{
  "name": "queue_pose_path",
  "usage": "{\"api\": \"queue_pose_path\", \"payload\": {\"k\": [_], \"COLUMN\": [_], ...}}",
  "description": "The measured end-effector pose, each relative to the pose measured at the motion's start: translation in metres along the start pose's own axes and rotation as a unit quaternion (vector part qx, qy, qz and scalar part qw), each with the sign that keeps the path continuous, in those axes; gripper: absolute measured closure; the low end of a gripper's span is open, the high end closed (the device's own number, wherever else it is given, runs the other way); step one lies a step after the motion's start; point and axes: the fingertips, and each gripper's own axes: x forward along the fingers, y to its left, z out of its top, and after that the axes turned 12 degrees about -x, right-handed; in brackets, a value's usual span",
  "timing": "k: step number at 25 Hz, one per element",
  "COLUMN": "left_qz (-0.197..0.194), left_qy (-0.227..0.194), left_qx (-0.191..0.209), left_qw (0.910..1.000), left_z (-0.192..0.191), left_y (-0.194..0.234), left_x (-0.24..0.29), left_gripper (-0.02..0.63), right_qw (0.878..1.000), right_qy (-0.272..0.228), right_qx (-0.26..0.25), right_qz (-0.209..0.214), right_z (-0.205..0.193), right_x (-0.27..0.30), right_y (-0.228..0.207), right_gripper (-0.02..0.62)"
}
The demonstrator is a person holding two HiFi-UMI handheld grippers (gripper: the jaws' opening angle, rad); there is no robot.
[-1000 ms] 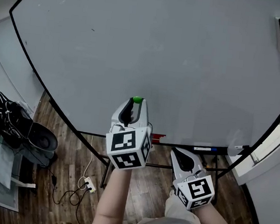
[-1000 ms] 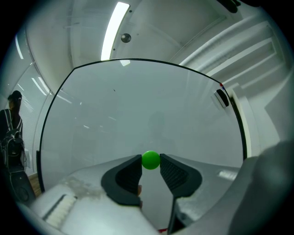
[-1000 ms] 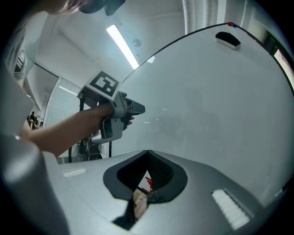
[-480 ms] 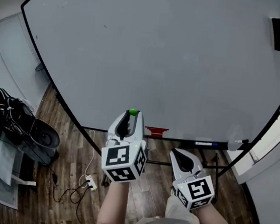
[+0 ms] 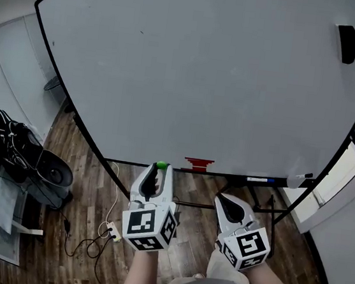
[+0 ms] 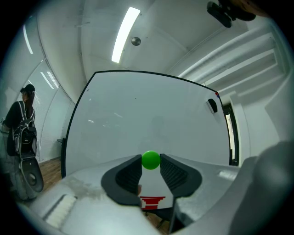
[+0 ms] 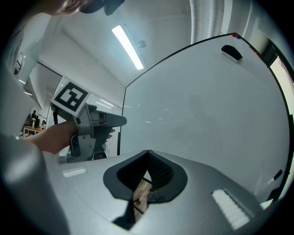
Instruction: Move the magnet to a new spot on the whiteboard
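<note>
- Left hand-held gripper [image 5: 158, 170]: my jaws are clamped on the green magnet [image 6: 150, 159], which sits right at their tips, one pad on each side.
- The magnet is off the whiteboard [image 5: 204, 77]. It hangs in the air in front of the lower edge, with a clear gap to the face.
- The board lies straight ahead along the gripper's long axis, with the magnet leading, so I judge the next move to be a push forward onto a bare patch.
- The magnet is a round ball with no long axis of its own, so I judge its turn in the jaws does not matter for placing it.
- Right hand-held gripper [image 7: 148, 155]: jaws together with nothing between them, idle to the right of the left one. The left hand is the nearer to the board, and it has the load.
- Further out, a red strip [image 5: 198, 164] sits at the board's bottom edge just right of the magnet, and an eraser [image 5: 347, 43] is stuck high on the right, well apart.
</note>
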Motion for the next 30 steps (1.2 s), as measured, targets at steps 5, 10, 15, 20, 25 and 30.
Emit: {"api": "queue_pose_path", "payload": {"k": [5,10,15,20,25,30], "left_qz": [-0.001,-0.004,-0.006,-0.027,-0.047,-0.072], "left_qy": [0.016,0.029,0.038,0.041,0.05,0.047], "left_qx": [-0.014,-0.017,-0.024,-0.025,-0.025,-0.027], "left_qw": [0.9998,0.9994,0.999,0.9985,0.9973,0.9959], "left_z": [-0.024,-0.039,-0.045,-0.041,-0.043,-0.039], "left_y": [0.014,0.021,0.024,0.014,0.002,-0.023], "left_x": [-0.022,-0.033,-0.037,-0.029,-0.013,0.012], "left_gripper": [0.475,0.476,0.476,0.476,0.476,0.475], "right_qw": [1.0,1.0,1.0,1.0,0.999,0.998], "right_qy": [0.003,0.008,0.009,0.013,0.021,0.027], "right_qx": [0.004,0.0,0.001,0.002,0.002,0.002], "right_qz": [-0.003,-0.002,-0.003,-0.015,-0.03,-0.05], "right_z": [-0.001,-0.001,0.001,0.002,-0.002,-0.006], "right_x": [-0.005,-0.005,-0.003,-0.005,-0.008,-0.014], "right_y": [0.007,0.013,0.018,0.013,-0.001,-0.025], "right_gripper": [0.594,0.594,0.594,0.594,0.594,0.594]}}
